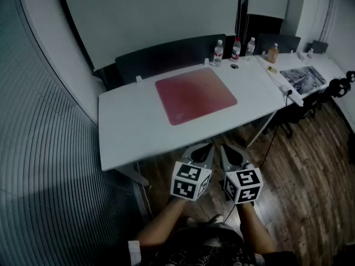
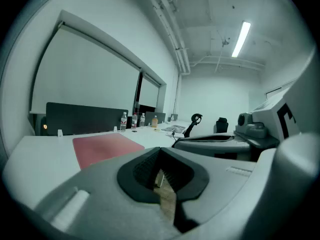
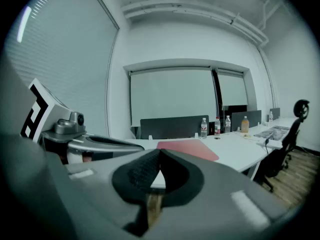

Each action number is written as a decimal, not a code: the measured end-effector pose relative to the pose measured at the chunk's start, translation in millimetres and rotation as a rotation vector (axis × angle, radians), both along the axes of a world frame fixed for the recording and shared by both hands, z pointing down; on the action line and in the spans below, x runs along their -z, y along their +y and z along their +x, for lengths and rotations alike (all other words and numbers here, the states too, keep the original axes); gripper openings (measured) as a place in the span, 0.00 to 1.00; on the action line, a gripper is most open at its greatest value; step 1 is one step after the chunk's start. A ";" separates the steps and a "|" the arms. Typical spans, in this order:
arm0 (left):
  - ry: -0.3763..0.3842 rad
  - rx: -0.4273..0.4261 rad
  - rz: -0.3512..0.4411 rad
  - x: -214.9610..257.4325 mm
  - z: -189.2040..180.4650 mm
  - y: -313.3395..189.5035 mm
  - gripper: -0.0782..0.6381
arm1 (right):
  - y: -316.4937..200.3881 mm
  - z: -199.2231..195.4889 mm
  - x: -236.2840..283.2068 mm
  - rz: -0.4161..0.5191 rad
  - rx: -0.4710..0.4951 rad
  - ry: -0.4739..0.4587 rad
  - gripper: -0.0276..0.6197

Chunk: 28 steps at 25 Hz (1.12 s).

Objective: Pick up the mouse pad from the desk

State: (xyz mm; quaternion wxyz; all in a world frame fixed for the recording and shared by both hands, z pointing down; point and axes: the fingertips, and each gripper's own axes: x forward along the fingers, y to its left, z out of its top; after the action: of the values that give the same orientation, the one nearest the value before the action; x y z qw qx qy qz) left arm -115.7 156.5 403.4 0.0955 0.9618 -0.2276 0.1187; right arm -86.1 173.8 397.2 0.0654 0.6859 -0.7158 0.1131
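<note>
I'm looking down on the white desk (image 1: 125,129). The red mouse pad (image 1: 195,95) lies flat around the middle of it, a little closer to the far edge and turned slightly askew.

Left gripper (image 1: 206,147) first: its jaws are pressed together with nothing between them. It hangs short of the desk's near edge, over the wooden floor (image 1: 310,165). From its own camera the pad sits ahead and to the left of the closed tips, well apart from them.

Right gripper (image 1: 226,147) now, just beside the left one. Its jaws are pressed tight too, empty, and it is also short of the near edge. In its view the pad lies ahead and slightly right of the tips, well apart.

Further right, along the far edge, three water bottles (image 1: 236,49) and an orange bottle (image 1: 273,53) stand upright, apart from the pad.
</note>
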 end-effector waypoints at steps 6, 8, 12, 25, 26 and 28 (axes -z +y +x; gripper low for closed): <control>0.000 -0.003 0.008 2.6 -0.2 -1.6 0.12 | -1.3 0.9 -0.4 0.007 -0.015 -0.024 0.05; 0.000 -0.004 0.011 2.6 3.0 -3.8 0.12 | -3.0 4.0 -1.2 0.008 -0.017 -0.024 0.05; -0.005 -0.005 0.014 -0.1 14.8 -11.1 0.12 | -9.8 17.0 -5.6 0.010 -0.019 -0.033 0.05; -0.034 0.053 0.013 -9.7 80.9 -66.7 0.12 | -67.4 84.2 -19.5 0.003 0.040 -0.053 0.05; -0.036 0.060 0.012 -11.8 85.8 -71.8 0.12 | -72.7 89.2 -21.8 0.001 0.046 -0.056 0.05; -0.042 0.071 0.007 -15.9 95.0 -82.0 0.12 | -83.0 98.6 -26.5 -0.005 0.059 -0.062 0.05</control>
State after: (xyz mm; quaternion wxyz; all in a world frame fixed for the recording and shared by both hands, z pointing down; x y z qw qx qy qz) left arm -20.7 74.5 419.3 0.0913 0.9507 -0.2642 0.1345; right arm 12.5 90.8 423.7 0.0482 0.6607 -0.7370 0.1340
